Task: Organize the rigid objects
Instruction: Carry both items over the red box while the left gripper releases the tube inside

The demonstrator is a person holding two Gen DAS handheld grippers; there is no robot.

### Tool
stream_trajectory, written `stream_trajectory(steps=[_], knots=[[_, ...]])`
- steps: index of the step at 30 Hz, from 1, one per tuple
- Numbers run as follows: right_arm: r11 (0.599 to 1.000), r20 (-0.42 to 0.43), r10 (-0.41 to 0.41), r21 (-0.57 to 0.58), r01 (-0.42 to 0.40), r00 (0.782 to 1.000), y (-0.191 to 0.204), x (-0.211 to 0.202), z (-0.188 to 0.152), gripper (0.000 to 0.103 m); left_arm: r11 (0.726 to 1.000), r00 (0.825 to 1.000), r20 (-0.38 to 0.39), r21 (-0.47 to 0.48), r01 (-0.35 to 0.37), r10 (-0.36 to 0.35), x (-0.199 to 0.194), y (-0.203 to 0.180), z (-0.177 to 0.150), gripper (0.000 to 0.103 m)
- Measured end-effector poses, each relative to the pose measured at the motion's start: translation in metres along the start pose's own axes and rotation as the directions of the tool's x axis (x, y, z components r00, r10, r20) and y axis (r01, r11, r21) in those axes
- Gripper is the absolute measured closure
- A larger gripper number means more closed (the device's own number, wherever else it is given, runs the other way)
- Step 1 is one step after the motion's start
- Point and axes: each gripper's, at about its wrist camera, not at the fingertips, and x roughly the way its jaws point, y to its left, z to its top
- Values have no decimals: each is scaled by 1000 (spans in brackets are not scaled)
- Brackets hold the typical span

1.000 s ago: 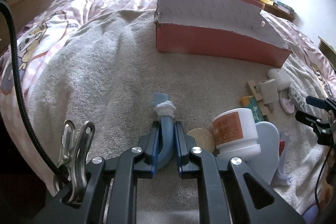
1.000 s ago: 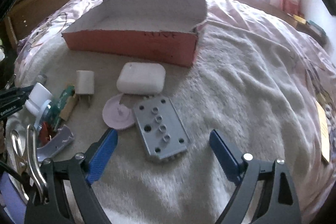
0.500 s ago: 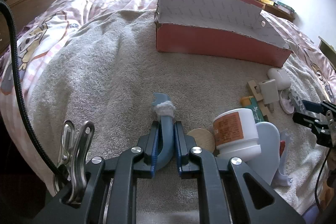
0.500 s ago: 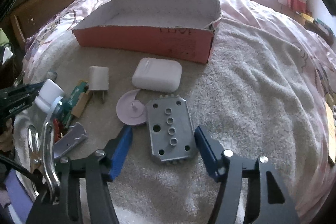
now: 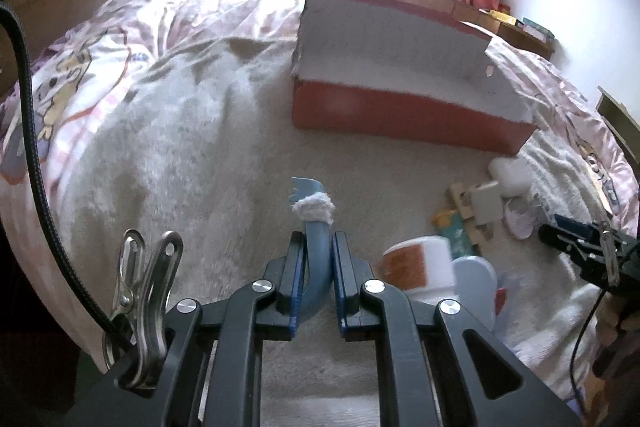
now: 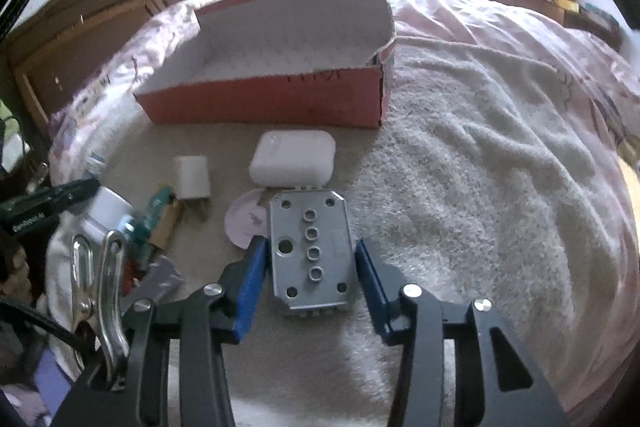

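Observation:
My left gripper (image 5: 319, 239) is shut on a blue curved tool (image 5: 306, 187) with a white fluffy wad around its neck, held just above the beige towel. My right gripper (image 6: 310, 245) points down at a grey metal plate with holes (image 6: 308, 215) lying flat on the towel. Its jaws are closing with the plate between them, and narrow gaps still show between the blue pads and the plate's sides. An open red cardboard box (image 6: 272, 99) with a white inside stands behind the plate and appears again as the red box (image 5: 400, 111) in the left wrist view.
A white oval case (image 6: 294, 163), a white plug adapter (image 6: 192, 177) and a pink disc (image 6: 244, 223) lie between plate and box. A white jar with an orange label (image 5: 420, 263) stands by my left gripper. Pink bedding surrounds the towel; a wooden headboard stands behind.
My right gripper has moved forward over the grey plate and its jaws have narrowed from wide apart to close beside the plate's edges. The left gripper still holds the blue tool in place.

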Motion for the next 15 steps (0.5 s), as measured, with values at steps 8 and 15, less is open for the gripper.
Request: stream_trajectory(steps=[8,15], knots=[[998,57,49,39,-51,997,3,-15,14,55,997,999,32,61,41,-43,-5,-20,37,89],[997,75,60,42,-63,995,2,-17,35,55,996,998,36,77,50,-53,9,-25,81,89]])
